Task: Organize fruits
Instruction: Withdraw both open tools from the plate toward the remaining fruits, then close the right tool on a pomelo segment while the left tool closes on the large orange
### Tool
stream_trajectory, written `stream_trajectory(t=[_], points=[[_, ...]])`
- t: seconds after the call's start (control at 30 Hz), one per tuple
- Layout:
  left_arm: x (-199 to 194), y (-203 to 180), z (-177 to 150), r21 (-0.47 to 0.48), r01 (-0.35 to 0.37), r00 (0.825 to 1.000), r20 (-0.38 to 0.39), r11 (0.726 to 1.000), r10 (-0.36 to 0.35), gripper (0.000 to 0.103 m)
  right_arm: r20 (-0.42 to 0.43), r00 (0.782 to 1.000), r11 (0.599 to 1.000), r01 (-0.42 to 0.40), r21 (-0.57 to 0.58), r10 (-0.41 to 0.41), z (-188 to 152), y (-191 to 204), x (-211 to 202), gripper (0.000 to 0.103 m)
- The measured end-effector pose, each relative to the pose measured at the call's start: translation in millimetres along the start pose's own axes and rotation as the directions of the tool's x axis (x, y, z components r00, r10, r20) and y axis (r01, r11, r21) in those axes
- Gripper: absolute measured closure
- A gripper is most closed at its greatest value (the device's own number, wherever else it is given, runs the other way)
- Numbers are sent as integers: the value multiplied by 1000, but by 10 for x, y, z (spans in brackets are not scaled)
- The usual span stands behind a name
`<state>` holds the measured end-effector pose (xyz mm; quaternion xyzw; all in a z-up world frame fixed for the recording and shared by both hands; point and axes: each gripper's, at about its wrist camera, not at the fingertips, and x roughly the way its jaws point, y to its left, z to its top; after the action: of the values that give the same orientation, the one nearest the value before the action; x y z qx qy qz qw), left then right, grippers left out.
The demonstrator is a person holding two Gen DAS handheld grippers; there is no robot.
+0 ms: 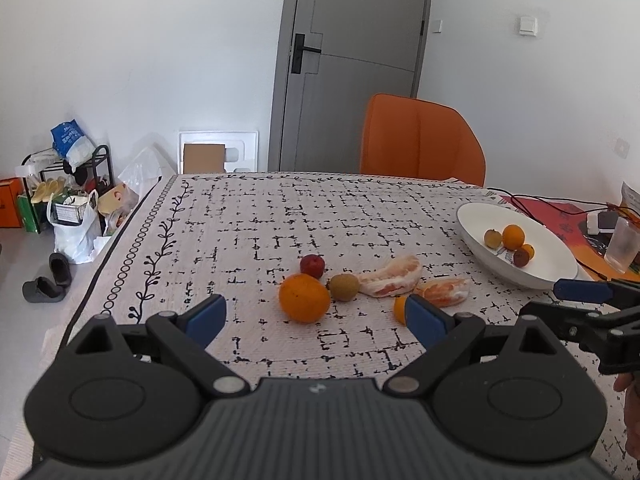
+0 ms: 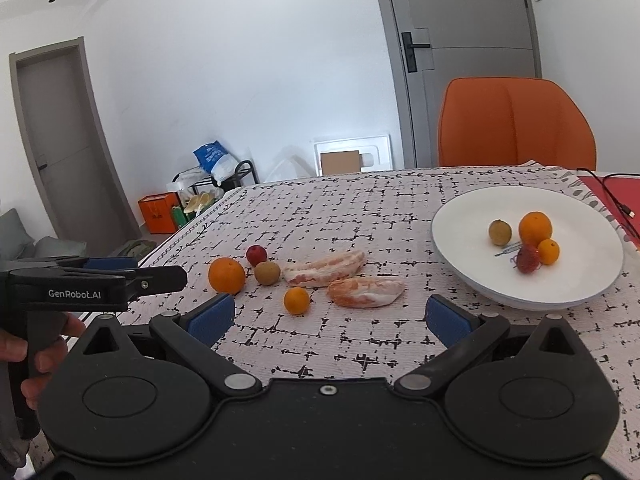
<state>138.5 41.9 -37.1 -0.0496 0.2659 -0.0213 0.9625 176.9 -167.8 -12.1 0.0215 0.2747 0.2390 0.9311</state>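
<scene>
Patterned surface (image 2: 360, 208) is carrying loose fruit beside white plate (image 2: 452, 216). We are hovering both claws, left claw (image 1: 316, 316) and right claw (image 2: 332, 318), spread, empty. Peeled pomelo segments (image 2: 366, 292) judging soft, fragile: gripping mid-body gently. Large orange (image 2: 226, 275) firm, rolling risk.

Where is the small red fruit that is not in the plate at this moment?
The small red fruit lies on the tablecloth, left of the white plate in the right wrist view, just behind the large orange and the brown fruit.
</scene>
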Motion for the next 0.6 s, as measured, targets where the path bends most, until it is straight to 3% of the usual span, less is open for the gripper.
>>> stream_trajectory(t=[0.37, 0.6], points=[[205, 71, 8, -35, -15, 1000, -9, 999, 15, 12, -30, 1000, 1000, 3, 10, -3, 24, -78, 211, 2], [380, 54, 26, -35, -12, 999, -33, 999, 10, 27, -76, 997, 1000, 7, 16, -5, 42, -124, 401, 12]])
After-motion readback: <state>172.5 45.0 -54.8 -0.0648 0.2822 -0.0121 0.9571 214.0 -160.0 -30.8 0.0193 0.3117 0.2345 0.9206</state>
